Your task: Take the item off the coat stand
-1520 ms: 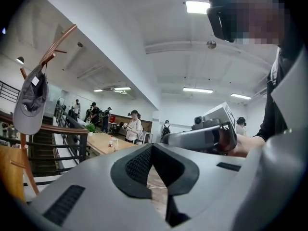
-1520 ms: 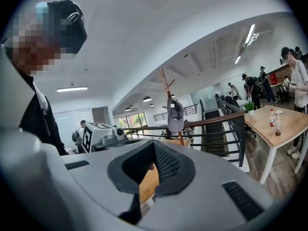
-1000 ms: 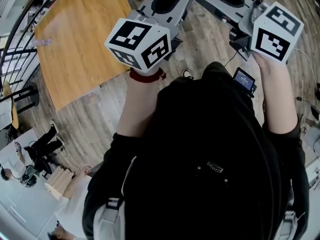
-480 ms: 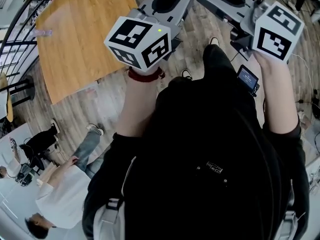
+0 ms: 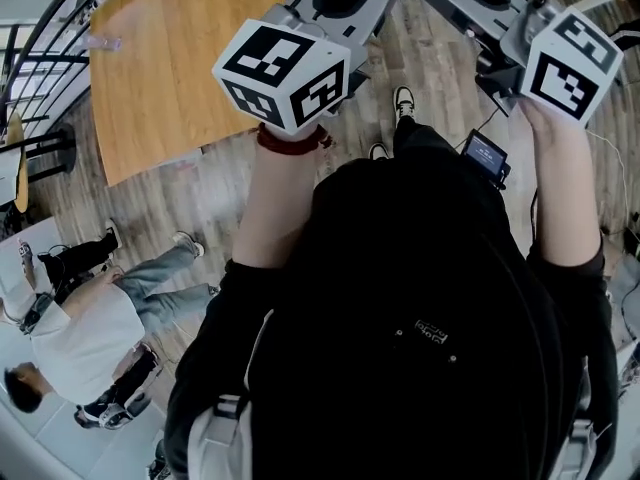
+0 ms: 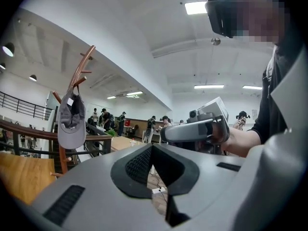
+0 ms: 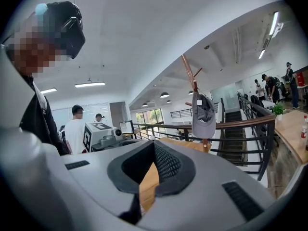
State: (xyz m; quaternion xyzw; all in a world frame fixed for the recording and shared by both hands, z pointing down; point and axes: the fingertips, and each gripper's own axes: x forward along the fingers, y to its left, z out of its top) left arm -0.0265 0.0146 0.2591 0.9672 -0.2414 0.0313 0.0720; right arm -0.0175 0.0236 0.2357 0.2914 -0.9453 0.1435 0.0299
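Left gripper (image 6: 152, 147) and right gripper (image 7: 155, 144): both pairs of jaws closed together, nothing held. The grey cap (image 6: 71, 121) hangs from a peg of the wooden coat stand (image 6: 81, 73) (long axis vertical). It sits mid-left in the left gripper view and right of centre in the right gripper view, well apart from both, neither plainly nearer.

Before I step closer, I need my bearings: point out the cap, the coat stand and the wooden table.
cap (image 7: 203, 117): right gripper view, middle of its grey body.
coat stand (image 6: 62, 158): left gripper view, on the pole below the cap.
wooden table (image 5: 170, 78): head view, on its bare top.
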